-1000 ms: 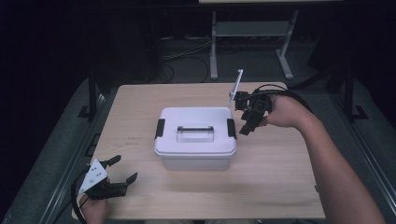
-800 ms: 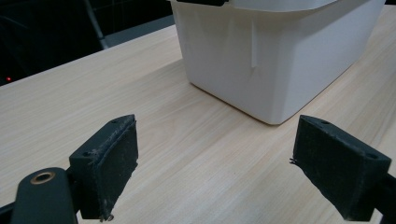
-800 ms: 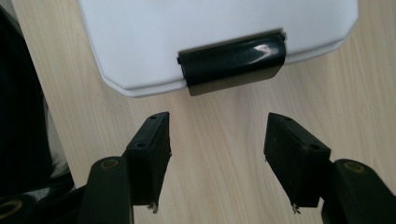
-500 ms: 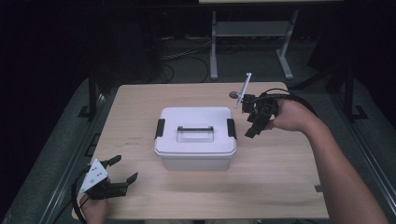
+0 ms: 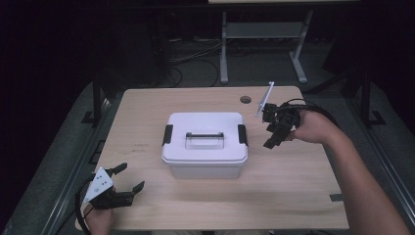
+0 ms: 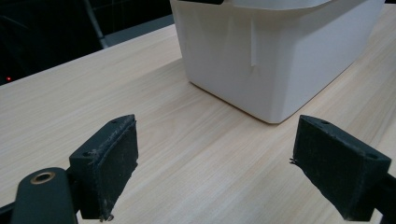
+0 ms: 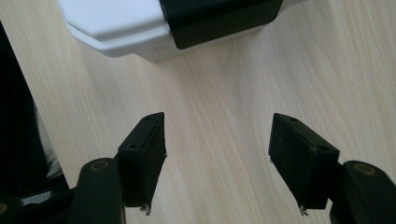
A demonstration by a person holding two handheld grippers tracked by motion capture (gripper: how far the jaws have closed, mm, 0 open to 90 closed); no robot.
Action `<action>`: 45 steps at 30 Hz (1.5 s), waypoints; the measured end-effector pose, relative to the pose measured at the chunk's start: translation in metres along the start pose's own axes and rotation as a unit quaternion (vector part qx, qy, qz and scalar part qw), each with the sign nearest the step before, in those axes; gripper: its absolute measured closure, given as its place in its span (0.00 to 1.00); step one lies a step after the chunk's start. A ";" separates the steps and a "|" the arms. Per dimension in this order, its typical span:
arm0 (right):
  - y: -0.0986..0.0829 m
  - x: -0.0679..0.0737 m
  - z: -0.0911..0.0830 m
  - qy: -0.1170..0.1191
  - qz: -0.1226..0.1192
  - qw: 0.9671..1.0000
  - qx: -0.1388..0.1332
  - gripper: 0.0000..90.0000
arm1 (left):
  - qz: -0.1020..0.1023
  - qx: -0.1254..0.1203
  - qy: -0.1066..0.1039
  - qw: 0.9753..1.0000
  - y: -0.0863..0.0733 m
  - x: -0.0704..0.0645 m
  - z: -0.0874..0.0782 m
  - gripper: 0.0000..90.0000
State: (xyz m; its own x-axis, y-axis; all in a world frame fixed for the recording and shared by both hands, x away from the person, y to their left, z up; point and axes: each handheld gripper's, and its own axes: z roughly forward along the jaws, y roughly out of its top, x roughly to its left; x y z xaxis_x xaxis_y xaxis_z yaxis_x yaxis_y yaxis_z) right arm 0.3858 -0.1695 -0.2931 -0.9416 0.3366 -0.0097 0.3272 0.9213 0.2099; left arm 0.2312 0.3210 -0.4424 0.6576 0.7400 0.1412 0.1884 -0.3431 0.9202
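One white plastic storage box (image 5: 204, 145) with a lid, black carry handle (image 5: 204, 135) and two black side latches sits mid-table on the pale wooden table (image 5: 293, 196). Right gripper (image 5: 273, 132) hangs just beside the box's right latch (image 5: 242, 134), jaws wide apart, holding nothing. Left gripper (image 5: 126, 178) rests near the table edge, well apart from the box's front left corner, jaws wide, empty. Likely step: releasing the right latch. Best to come in level, pinch the clasp squarely and lift it outward. Count: one box, two latches, two grippers.
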 end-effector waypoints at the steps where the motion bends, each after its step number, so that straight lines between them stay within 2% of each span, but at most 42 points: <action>1: -0.002 0.000 0.001 0.000 0.003 1.000 -0.001 0.40 | 0.000 0.001 -0.001 1.000 0.000 0.000 0.000 0.15; 15: -0.022 -0.004 0.015 0.003 0.023 1.000 -0.003 0.37 | 0.003 0.002 0.001 1.000 0.000 0.001 0.000 0.15; 27: -0.033 -0.003 0.025 0.010 0.028 1.000 -0.009 0.37 | 0.002 0.002 0.001 1.000 0.000 0.000 0.000 0.15; 45: -0.047 -0.003 0.032 0.010 0.039 0.999 -0.012 0.37 | 0.004 0.001 0.001 1.000 0.000 0.001 0.001 0.15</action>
State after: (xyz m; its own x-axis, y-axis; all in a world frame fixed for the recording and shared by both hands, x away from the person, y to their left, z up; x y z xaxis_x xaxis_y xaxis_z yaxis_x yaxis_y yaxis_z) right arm 0.3754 -0.2080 -0.3338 -0.9148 0.4029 0.0278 0.3980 0.8875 0.2324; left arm 0.2323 0.3208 -0.4428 0.6569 0.7391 0.1494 0.1852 -0.3502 0.9182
